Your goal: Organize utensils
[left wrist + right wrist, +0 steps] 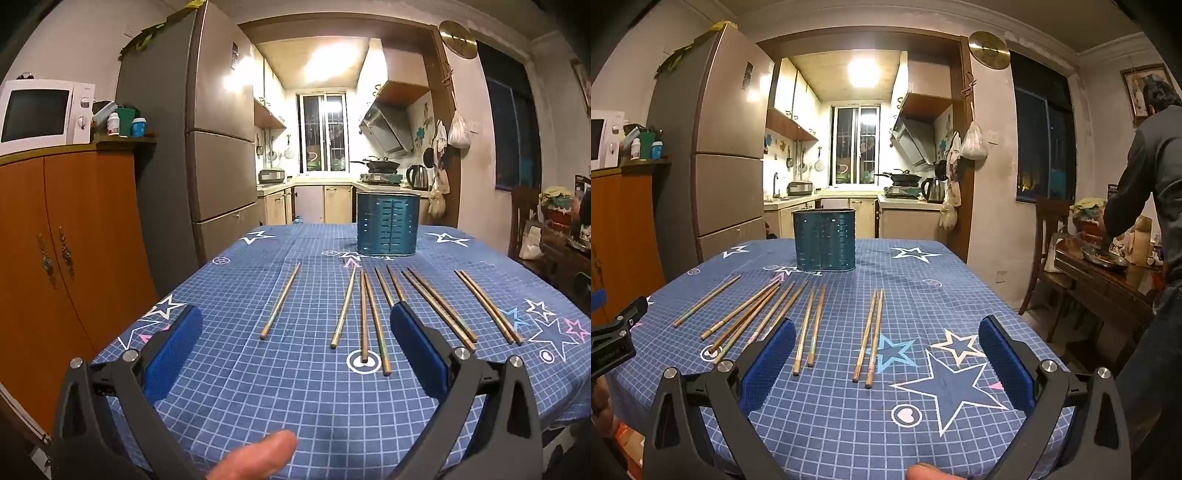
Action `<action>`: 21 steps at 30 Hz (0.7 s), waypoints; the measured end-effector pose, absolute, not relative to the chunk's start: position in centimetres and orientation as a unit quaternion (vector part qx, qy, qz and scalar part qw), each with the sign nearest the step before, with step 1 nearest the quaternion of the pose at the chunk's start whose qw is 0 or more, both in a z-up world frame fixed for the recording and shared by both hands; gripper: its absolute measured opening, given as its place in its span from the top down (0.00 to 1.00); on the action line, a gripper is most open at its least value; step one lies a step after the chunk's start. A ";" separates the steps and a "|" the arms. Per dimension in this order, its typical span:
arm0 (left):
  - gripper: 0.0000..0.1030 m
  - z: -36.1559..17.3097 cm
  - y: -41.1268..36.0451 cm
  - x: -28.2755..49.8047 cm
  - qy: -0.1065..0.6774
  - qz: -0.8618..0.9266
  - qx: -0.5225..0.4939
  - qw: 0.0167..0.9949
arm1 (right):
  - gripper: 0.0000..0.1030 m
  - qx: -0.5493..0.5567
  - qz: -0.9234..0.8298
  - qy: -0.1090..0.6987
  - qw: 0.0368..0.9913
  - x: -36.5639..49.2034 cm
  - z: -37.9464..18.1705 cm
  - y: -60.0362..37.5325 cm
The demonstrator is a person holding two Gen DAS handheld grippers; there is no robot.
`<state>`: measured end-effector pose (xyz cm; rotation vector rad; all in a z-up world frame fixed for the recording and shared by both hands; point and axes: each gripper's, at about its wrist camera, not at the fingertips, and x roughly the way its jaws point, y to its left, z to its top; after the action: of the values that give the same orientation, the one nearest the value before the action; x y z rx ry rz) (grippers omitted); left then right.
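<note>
Nothing is sorted yet, by the look of it: both your claws are spread wide with nothing between the blue pads. Your left gripper (295, 332) hovers over the near edge of the table (258, 387), and your right gripper (886, 339) does the same a little further along to the right; a fingertip shows at the bottom of each wrist view

Just beyond the jaws, every one of the chopsticks (364, 314) lies flat on the checked blue cloth, roughly ten by my count, fanned out side by side: one alone on the left, a loose cluster in the middle, and the right-hand pair (870, 336) lying close together, apart from the rest

Further back stands the teal holder (388, 223), upright, well apart from the sticks. I see nothing poking above its rim, so I judge it empty, and all the picking and dropping in is left for you

Far off to the right, another person (1152, 166) bends over a side table
</note>
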<state>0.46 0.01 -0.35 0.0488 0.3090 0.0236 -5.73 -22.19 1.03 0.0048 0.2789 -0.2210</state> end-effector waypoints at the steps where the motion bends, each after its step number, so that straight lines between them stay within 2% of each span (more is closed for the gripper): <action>1: 0.05 -0.4 -0.1 0.5 0.155 0.014 0.027 0.987 | 0.03 0.001 -0.110 0.139 0.984 -5.6 1.1 -22.0; 21: 0.05 -0.8 0.2 1.6 0.178 0.026 0.027 0.983 | 0.03 -0.001 -0.102 0.146 0.984 -4.8 1.0 -21.8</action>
<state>1.62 0.18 -0.79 0.0552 0.3570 0.0524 -4.78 -21.78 0.99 -0.0019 0.2943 -0.2052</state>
